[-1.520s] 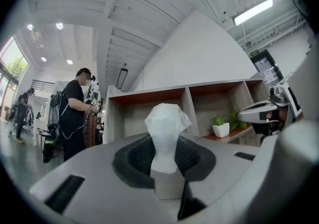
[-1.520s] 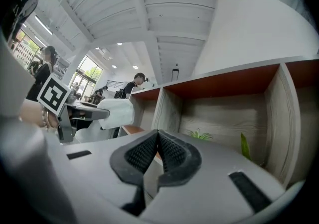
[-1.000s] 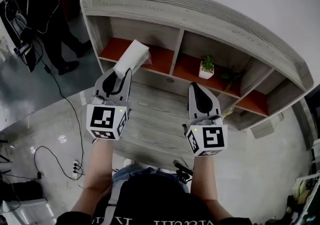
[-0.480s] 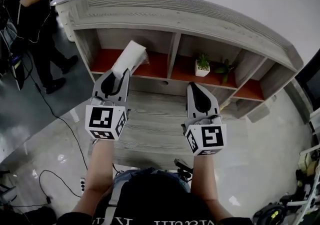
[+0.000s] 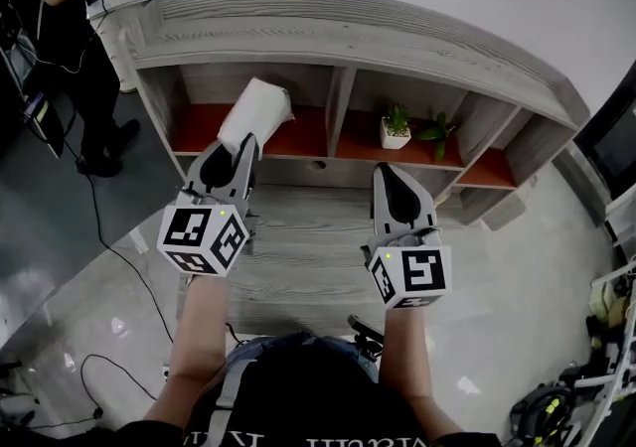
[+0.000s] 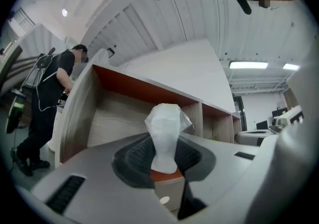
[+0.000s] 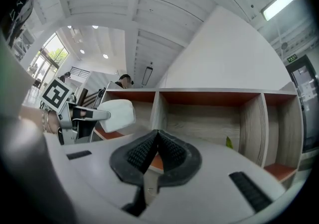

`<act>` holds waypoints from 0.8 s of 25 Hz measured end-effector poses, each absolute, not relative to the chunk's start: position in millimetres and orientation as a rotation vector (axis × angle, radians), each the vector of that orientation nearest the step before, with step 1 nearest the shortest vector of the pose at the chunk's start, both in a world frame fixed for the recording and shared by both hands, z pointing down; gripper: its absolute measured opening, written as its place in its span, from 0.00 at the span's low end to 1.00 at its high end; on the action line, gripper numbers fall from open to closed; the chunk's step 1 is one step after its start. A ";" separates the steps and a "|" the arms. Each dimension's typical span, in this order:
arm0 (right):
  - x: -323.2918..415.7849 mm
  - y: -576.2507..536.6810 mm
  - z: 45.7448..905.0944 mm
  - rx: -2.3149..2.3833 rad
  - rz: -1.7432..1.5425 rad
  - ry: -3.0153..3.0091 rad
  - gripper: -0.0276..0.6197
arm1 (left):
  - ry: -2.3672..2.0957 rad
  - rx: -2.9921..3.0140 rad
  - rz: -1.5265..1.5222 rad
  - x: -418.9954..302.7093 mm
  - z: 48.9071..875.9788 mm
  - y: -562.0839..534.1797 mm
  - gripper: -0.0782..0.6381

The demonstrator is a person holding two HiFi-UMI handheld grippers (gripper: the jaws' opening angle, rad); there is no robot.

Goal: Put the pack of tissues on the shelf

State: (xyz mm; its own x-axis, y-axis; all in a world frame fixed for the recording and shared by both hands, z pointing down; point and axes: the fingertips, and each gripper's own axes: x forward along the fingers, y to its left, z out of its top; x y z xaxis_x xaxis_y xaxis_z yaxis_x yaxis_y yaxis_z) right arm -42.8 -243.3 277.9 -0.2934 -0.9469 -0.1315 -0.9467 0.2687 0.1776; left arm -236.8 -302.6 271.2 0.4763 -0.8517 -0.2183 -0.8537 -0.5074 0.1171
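A long grey wood-grain shelf unit point(image 5: 348, 33) with orange-red compartment floors is seen across the upper half of the head view. A person in dark clothing point(image 5: 62, 28) is seen at the upper left. The left gripper point(image 5: 241, 144) is clamped narrowly on a soft white pack of tissues point(image 5: 255, 115) – the pack is held upright, left of centre, in front of the leftmost compartment and clear of its floor. The right gripper point(image 5: 387, 173), right of centre, is pressed fully together with nothing between its jaws. A small green plant in a white pot point(image 5: 395, 127) is set in the middle compartment.
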 end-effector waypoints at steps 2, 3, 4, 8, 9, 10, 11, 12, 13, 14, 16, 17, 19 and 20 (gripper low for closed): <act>-42.8 -243.2 277.5 1.862 -0.355 -2.495 0.07 | 1.551 -2.744 0.470 -238.2 269.3 -304.1 0.24; -43.1 -243.5 277.2 1.857 -0.359 -2.493 0.07 | 1.549 -2.763 0.505 -238.7 268.4 -304.8 0.24; -43.2 -244.0 276.8 1.852 -0.364 -2.491 0.07 | 1.550 -2.776 0.528 -238.8 268.0 -305.6 0.24; -43.8 -247.3 273.8 1.840 -0.368 -2.505 0.07 | 1.573 -2.842 0.604 -237.9 271.8 -308.8 0.24; -44.5 -248.6 273.2 1.836 -0.366 -2.511 0.07 | 1.583 -2.869 0.636 -238.0 273.1 -310.0 0.24; -45.5 -249.8 272.8 1.831 -0.364 -2.517 0.07 | 1.593 -2.898 0.670 -238.0 274.4 -311.3 0.24; -46.6 -251.0 272.8 1.824 -0.363 -2.521 0.07 | 1.604 -2.925 0.701 -238.0 275.9 -312.7 0.24; -47.9 -252.0 273.2 1.815 -0.363 -2.524 0.07 | 1.615 -2.946 0.727 -238.2 277.4 -314.1 0.24; -49.3 -253.1 273.8 1.805 -0.365 -2.526 0.07 | 1.629 -2.960 0.745 -238.6 279.0 -315.6 0.24; -50.5 -254.1 274.5 1.795 -0.366 -2.527 0.07 | 1.645 -2.970 0.759 -239.0 280.6 -317.2 0.24; -52.3 -255.6 275.9 1.776 -0.369 -2.528 0.07 | 1.679 -2.996 0.795 -239.6 285.0 -320.4 0.24; -52.7 -256.2 276.3 1.770 -0.371 -2.528 0.07 | 1.693 -3.016 0.820 -239.8 287.8 -322.0 0.24; -52.5 -258.3 275.4 1.763 -0.375 -2.529 0.07 | 1.711 -3.057 0.885 -239.9 292.7 -325.4 0.24; -52.3 -259.6 274.6 1.760 -0.378 -2.529 0.07 | 1.713 -3.077 0.919 -239.3 294.4 -327.2 0.24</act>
